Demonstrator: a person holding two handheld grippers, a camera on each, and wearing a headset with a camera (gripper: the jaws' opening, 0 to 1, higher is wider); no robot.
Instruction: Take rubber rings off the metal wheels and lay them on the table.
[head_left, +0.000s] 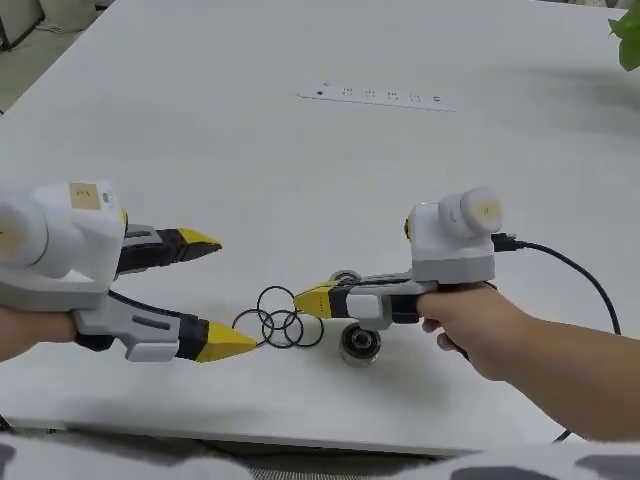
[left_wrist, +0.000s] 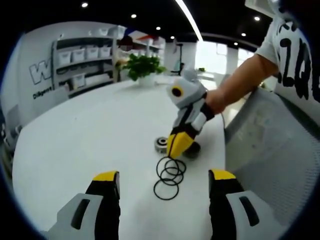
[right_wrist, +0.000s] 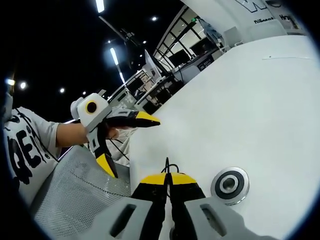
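Note:
Several thin black rubber rings (head_left: 280, 318) (left_wrist: 170, 176) lie overlapping on the white table (head_left: 300, 170). My right gripper (head_left: 312, 298) (right_wrist: 169, 176) is shut at their right edge, with a thin black ring sliver (right_wrist: 166, 164) poking out between its yellow tips. One metal wheel (head_left: 360, 343) (right_wrist: 230, 185) (left_wrist: 192, 149) sits just beside that gripper, and a second wheel (head_left: 345, 278) (left_wrist: 161, 144) is half hidden behind it. My left gripper (head_left: 218, 293) (left_wrist: 164, 176) stands open to the left of the rings, its jaws wide apart and holding nothing.
A white power strip (head_left: 375, 95) lies far back on the table. A black cable (head_left: 570, 265) trails from the right gripper. A green plant (head_left: 628, 35) (left_wrist: 142, 66) stands at the far right corner. The table's front edge (head_left: 300, 430) runs close below the rings.

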